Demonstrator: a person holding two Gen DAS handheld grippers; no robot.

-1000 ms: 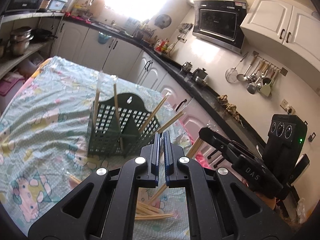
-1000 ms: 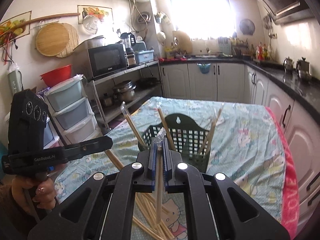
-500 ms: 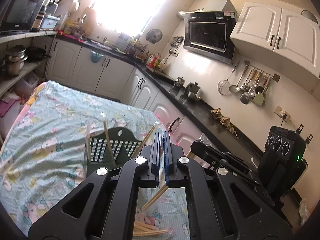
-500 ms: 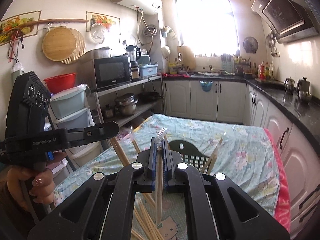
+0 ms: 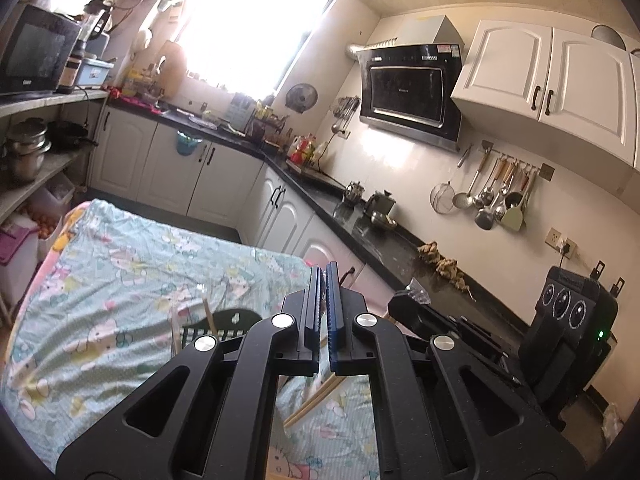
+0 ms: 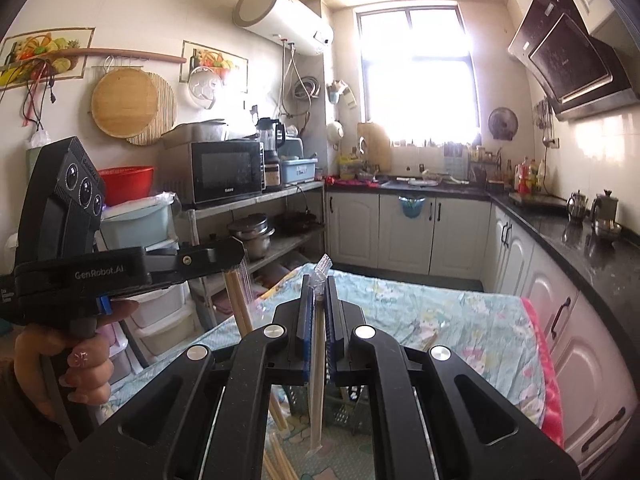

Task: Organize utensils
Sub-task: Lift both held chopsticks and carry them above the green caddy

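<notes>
Green basket (image 5: 224,326) with upright chopsticks (image 5: 208,312) blocks the tablecloth (image 5: 120,280).

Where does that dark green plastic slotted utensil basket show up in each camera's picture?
Left wrist view: dark green plastic slotted utensil basket lower middle, left of the gripper, chopsticks standing in it.
Right wrist view: bottom centre, mostly hidden behind the gripper.
Shared landmark: bright window.

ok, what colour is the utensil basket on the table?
Dark green, clearest in the left wrist view.
</notes>
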